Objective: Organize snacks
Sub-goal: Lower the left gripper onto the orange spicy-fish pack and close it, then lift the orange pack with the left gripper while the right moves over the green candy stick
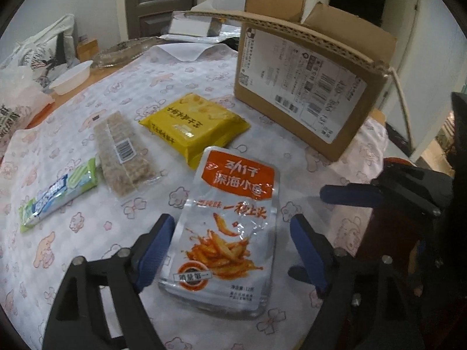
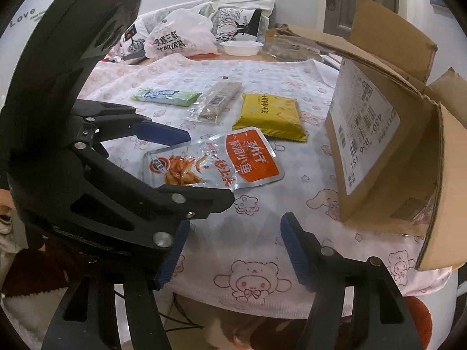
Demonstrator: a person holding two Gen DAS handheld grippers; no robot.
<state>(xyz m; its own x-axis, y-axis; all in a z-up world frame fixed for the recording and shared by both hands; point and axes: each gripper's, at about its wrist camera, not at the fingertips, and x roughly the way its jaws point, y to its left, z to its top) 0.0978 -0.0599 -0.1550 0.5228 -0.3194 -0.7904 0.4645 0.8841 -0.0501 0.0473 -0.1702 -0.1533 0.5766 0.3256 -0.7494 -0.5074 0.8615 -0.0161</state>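
A silver and orange fish snack pouch (image 1: 230,204) (image 2: 233,160) lies flat on the pink patterned tablecloth (image 1: 87,233). My left gripper (image 1: 230,218) (image 2: 210,167) straddles the pouch's lower half, open, its blue pads beside the edges without pressing. Behind it lie a yellow packet (image 1: 195,128) (image 2: 268,116), a clear grain bar pack (image 1: 125,154) (image 2: 216,105) and a green stick pack (image 1: 58,189) (image 2: 166,96). An open cardboard box (image 1: 306,93) (image 2: 379,145) stands to the right. My right gripper (image 2: 235,221) hangs open over bare cloth near the front edge, holding nothing.
A white bowl (image 1: 71,77) (image 2: 240,47), plastic bags (image 2: 181,40) and a printed tote bag (image 2: 239,23) crowd the far side. The table's front edge (image 2: 262,312) runs just below the right gripper. The box flaps (image 2: 437,204) stick out on the right.
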